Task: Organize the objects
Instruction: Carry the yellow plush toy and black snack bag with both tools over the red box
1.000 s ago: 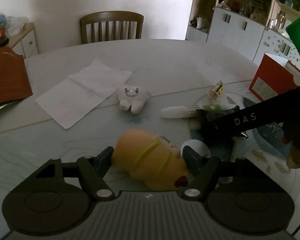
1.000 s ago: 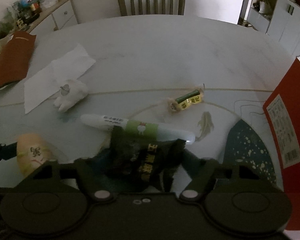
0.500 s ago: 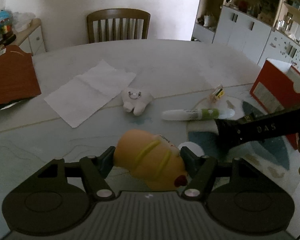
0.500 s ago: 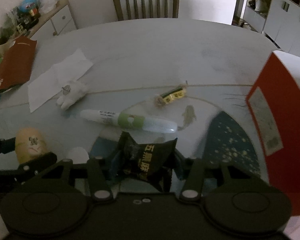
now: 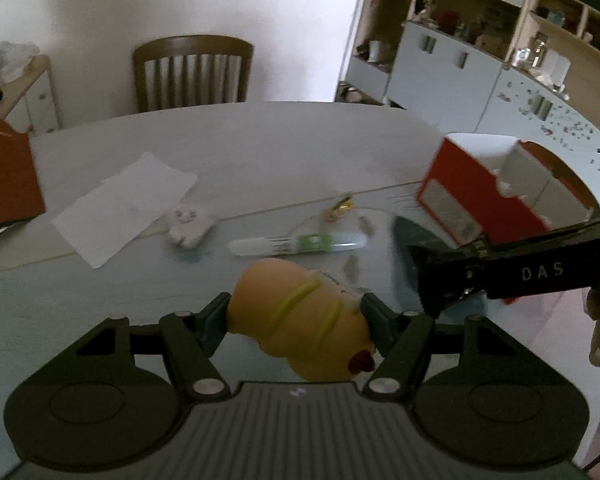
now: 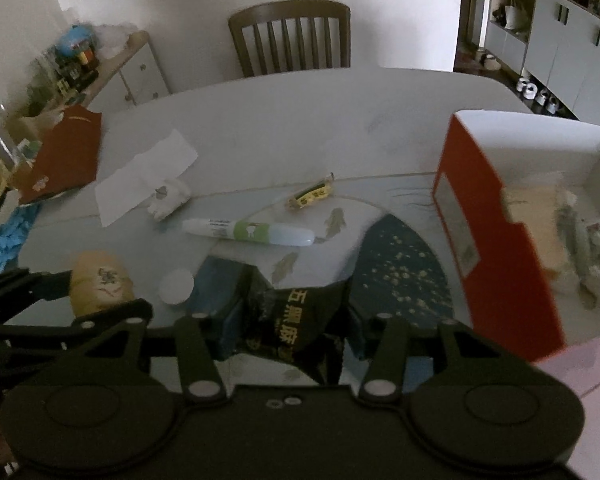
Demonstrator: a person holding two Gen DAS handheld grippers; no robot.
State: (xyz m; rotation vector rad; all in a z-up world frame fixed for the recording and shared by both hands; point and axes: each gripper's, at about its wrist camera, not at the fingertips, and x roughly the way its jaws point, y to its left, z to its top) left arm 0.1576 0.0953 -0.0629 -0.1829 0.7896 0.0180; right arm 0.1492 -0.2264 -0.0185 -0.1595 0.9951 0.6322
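My left gripper [image 5: 296, 322] is shut on a yellow-orange squeaky toy [image 5: 300, 320] and holds it above the table. My right gripper [image 6: 290, 322] is shut on a black snack packet [image 6: 296, 324], lifted off the table. The right gripper also shows in the left wrist view [image 5: 440, 280], and the toy shows in the right wrist view [image 6: 98, 284]. A red open box [image 6: 496, 232] stands at the right, with items inside. On the table lie a white-and-green tube [image 6: 248, 232], a yellow wrapped candy [image 6: 310, 196] and a small white plush [image 6: 168, 198].
A white paper sheet [image 5: 124, 208] lies left of the plush. A white round cap [image 6: 176, 286] sits on the table. A red folder [image 6: 64, 152] lies at the far left. A wooden chair [image 6: 290, 36] stands behind the table. Cabinets [image 5: 460, 64] line the right wall.
Both grippers have risen from the table with their objects. The right gripper has moved right, toward the red box, which now shows its open top.
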